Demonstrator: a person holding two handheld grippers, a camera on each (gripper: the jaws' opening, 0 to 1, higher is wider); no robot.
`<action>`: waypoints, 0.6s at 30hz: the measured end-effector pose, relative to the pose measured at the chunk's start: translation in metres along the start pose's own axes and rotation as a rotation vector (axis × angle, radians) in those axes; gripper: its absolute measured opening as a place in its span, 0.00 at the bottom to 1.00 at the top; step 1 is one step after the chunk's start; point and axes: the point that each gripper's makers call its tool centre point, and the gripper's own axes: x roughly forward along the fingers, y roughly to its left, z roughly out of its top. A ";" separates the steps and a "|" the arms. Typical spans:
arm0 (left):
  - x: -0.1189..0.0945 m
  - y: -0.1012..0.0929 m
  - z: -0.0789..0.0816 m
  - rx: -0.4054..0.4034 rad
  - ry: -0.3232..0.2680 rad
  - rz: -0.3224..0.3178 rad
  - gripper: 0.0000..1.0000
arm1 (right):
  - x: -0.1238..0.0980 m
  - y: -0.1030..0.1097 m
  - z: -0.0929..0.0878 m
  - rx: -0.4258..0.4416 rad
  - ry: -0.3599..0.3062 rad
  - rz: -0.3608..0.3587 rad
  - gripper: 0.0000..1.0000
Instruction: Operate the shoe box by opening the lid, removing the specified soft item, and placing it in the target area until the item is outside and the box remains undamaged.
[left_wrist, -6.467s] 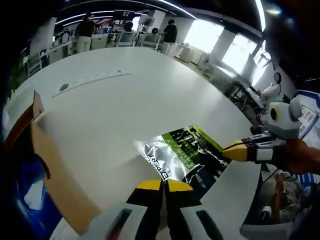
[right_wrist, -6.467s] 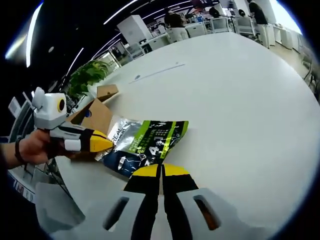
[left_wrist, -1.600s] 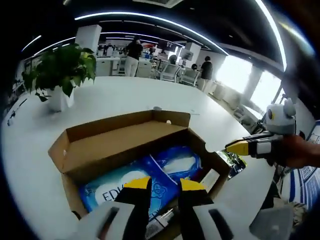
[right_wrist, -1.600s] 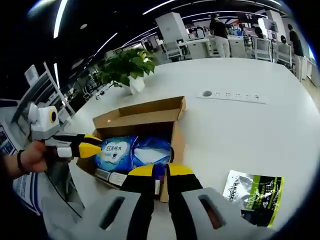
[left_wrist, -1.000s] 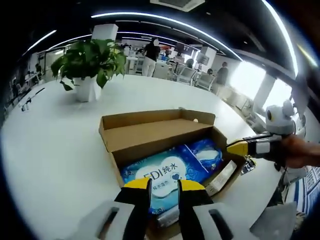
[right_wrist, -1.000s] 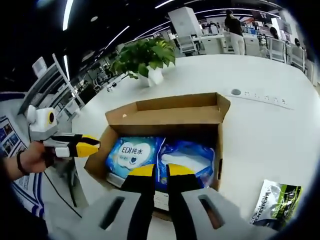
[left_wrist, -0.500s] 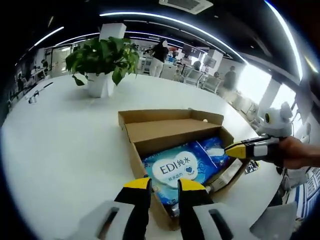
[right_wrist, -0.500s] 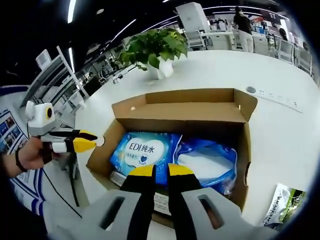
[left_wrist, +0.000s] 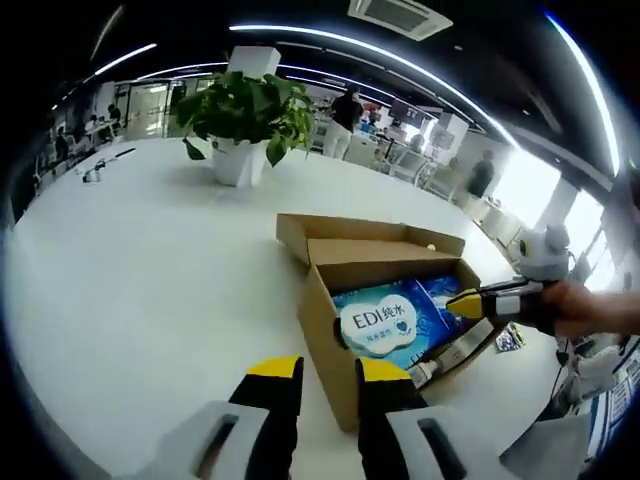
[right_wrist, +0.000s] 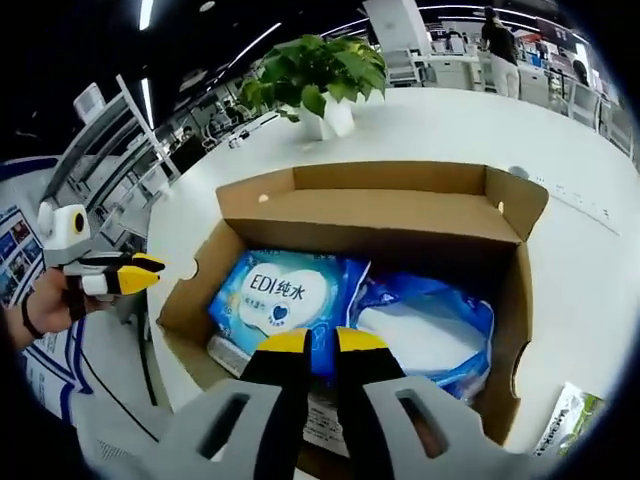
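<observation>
Lid of brown cardboard shoe box (right_wrist: 380, 215) already open on white desk (left_wrist: 150, 260); blue soft wipes pack (right_wrist: 285, 295) inside, unlifted; right gripper (right_wrist: 311, 342) above it, left gripper (left_wrist: 325, 368) aside, both narrowly parted, empty.

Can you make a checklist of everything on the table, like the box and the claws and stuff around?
Surface: white table, bare around the box.
Job's things: cardboard box open, lid flap folded back; blue wipes pack and blue bag inside; green foil pouch out on the table.
Clutter: potted plant.
Grippers: left claw slightly open, empty; right claw nearly closed, empty, over the box.
Cables: nothing seen.
Surroundings: office desks, people far off.
</observation>
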 end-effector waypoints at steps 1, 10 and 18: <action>-0.003 0.003 -0.002 -0.007 0.000 0.007 0.21 | 0.002 -0.001 0.000 -0.010 0.003 -0.006 0.08; -0.016 0.024 -0.008 -0.037 -0.011 0.055 0.21 | 0.017 -0.010 0.001 -0.012 0.021 -0.021 0.09; -0.014 0.025 -0.010 -0.042 -0.011 0.066 0.21 | 0.015 -0.015 0.004 0.001 0.012 -0.030 0.07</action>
